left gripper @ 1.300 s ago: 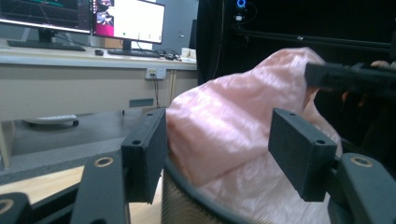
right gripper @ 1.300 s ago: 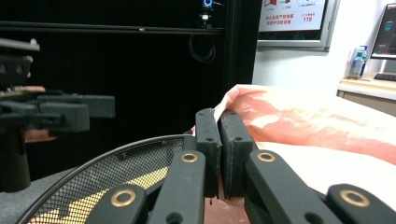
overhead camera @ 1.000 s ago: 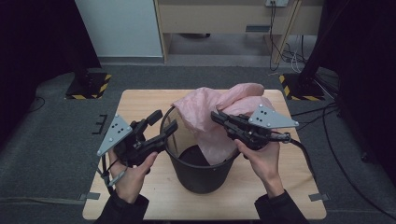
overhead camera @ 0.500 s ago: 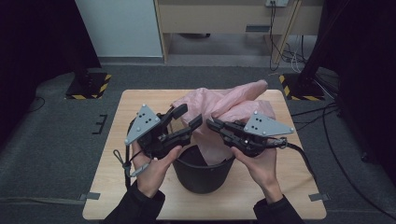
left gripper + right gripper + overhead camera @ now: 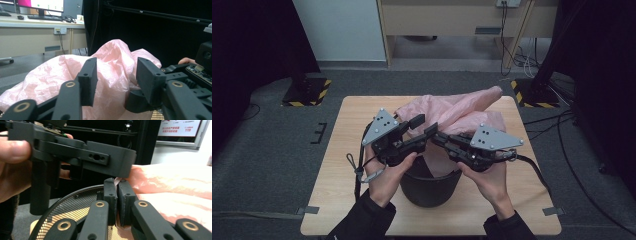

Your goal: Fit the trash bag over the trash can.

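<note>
Your right gripper [image 5: 439,139] has its jaws pressed nearly together on a thin fold of the pink plastic bag [image 5: 462,112]; in the right gripper view [image 5: 117,195] you can see a sliver of the film pinched between the two pads. Your left gripper [image 5: 423,126] has just been closing its jaws, yet they stand partly apart, and in the left gripper view [image 5: 113,75] the bag [image 5: 110,67] lies beyond and between them with neither pad pressing on it.

You have the bag draped over the far rim of the black mesh bin [image 5: 432,187], which stands on the wooden table [image 5: 342,150] near its front edge. Its long axis runs from the bin's mouth up and away toward the table's far right corner, ending in a narrow, twisted tip there.

Your two grippers cover the bin's mouth from above, so how far the bag reaches inside cannot be told. The right gripper view shows the mesh rim [image 5: 75,205] curving below the jaws, with your left gripper's body [image 5: 82,152] crossing just above them. The bag's near edge is cut off at the bottom of the left gripper view.
</note>
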Demonstrator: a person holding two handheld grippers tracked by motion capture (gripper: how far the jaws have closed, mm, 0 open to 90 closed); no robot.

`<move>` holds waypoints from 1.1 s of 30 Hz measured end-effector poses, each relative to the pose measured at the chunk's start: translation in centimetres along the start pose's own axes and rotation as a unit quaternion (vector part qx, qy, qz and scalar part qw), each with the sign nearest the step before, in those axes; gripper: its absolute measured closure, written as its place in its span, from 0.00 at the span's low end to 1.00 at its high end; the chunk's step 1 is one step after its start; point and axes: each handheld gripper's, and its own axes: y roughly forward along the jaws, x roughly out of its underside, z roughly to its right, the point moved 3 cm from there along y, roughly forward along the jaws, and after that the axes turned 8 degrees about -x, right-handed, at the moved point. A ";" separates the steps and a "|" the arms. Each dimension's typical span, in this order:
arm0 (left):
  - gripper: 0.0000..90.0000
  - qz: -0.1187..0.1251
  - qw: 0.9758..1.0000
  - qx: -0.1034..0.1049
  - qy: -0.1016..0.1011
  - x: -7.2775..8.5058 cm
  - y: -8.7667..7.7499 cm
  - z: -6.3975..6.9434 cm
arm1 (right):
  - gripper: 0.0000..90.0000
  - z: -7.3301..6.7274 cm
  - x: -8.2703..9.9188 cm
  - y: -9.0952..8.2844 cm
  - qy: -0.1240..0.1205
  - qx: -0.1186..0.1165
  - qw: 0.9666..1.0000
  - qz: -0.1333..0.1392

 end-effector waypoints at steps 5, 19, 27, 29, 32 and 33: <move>0.73 -0.002 1.000 0.015 -0.004 0.2 0.0 0.2 | 0.95 -0.1 0.1 0.1 -0.005 -0.005 1.000 -0.002; 1.00 0.006 0.998 0.047 -0.027 0.6 0.0 -0.1 | 0.86 0.0 -0.1 -0.5 0.004 -0.016 1.000 -0.019; 1.00 0.011 1.000 0.014 -0.014 0.5 -0.9 -1.5 | 0.74 0.4 -1.8 -2.6 0.019 -0.009 1.000 0.017; 1.00 0.014 1.000 0.011 -0.018 0.5 -1.2 -1.9 | 0.70 0.9 -2.8 -4.0 0.019 0.010 0.999 0.035; 1.00 0.015 1.000 0.009 -0.019 0.6 -1.5 -2.4 | 0.62 1.9 -3.7 -5.8 0.005 0.045 0.998 0.044; 1.00 0.017 1.000 0.007 -0.020 0.6 -1.6 -2.6 | 0.59 2.2 -3.9 -6.3 0.001 0.056 0.998 0.040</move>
